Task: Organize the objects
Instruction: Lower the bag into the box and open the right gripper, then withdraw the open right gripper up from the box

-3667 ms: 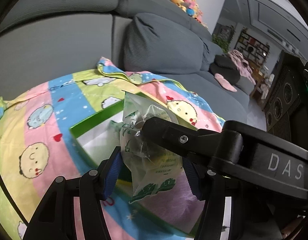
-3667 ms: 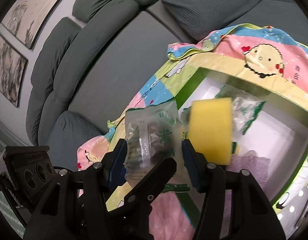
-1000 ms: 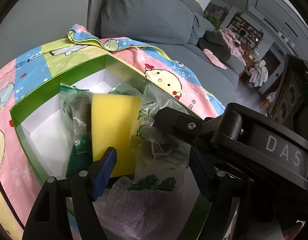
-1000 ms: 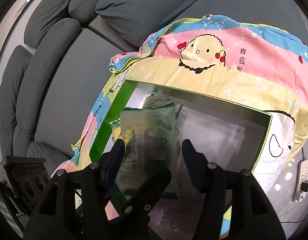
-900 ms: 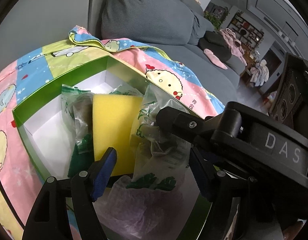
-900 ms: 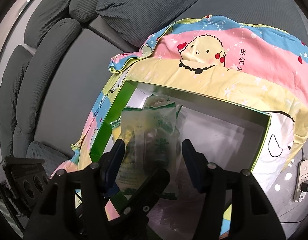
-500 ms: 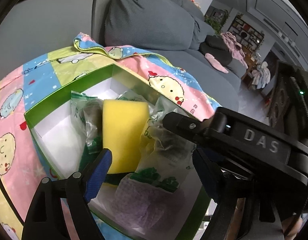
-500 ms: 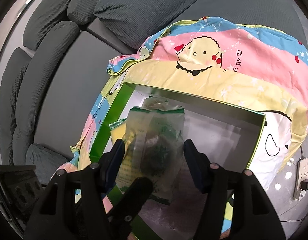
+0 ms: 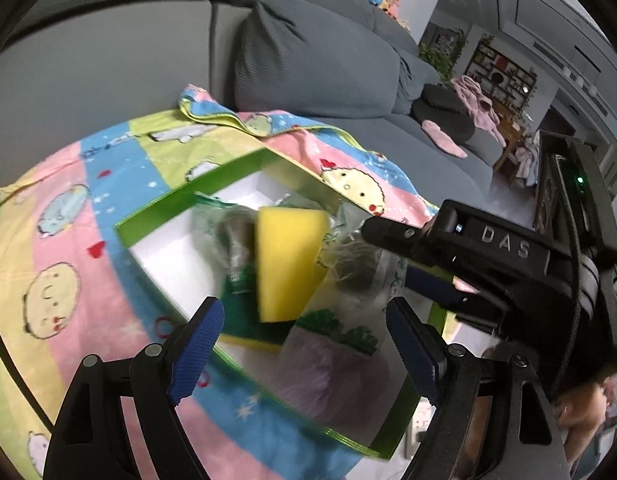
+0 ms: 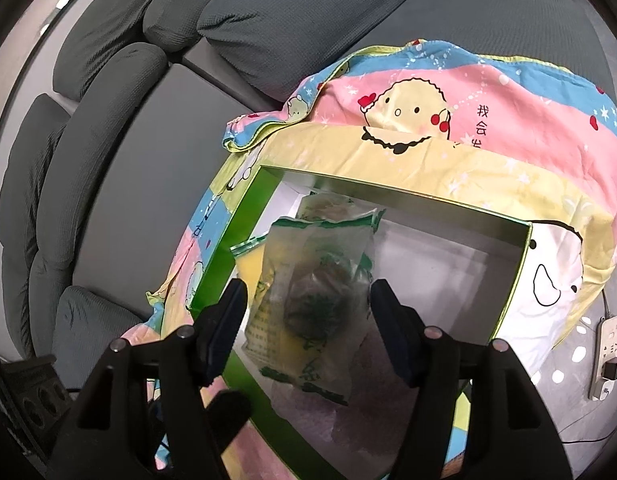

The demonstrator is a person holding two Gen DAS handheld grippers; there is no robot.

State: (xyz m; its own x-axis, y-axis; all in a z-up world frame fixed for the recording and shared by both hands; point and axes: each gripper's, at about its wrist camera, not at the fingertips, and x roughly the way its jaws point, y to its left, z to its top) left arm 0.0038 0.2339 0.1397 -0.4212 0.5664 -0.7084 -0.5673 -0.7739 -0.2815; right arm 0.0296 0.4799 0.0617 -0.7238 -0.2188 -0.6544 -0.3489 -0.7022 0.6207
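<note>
A green-walled, white-floored box (image 9: 164, 208) (image 10: 232, 248) lies on a cartoon-print sheet. In it are a yellow sponge (image 9: 286, 264), clear green-printed packets (image 9: 228, 236) and a purple mesh bag (image 9: 328, 360). My left gripper (image 9: 304, 340) is open and empty above the box's near rim. My right gripper (image 10: 308, 320) is open, its jaws standing either side of a clear packet of dark stuff (image 10: 314, 300) that rests in the box; it shows in the left wrist view (image 9: 350, 268) beside the sponge. The right gripper body (image 9: 488, 256) reaches in from the right.
The sheet (image 9: 60, 240) (image 10: 488, 136) covers a surface in front of a grey sofa (image 9: 308, 64) (image 10: 268, 8). A power strip (image 10: 606, 356) lies on the floor at the right. Dark speakers (image 10: 32, 396) stand at the lower left.
My right gripper has opened and let go of the packet, which now rests in the box. My left gripper has pulled back and up from the box, open and empty.
</note>
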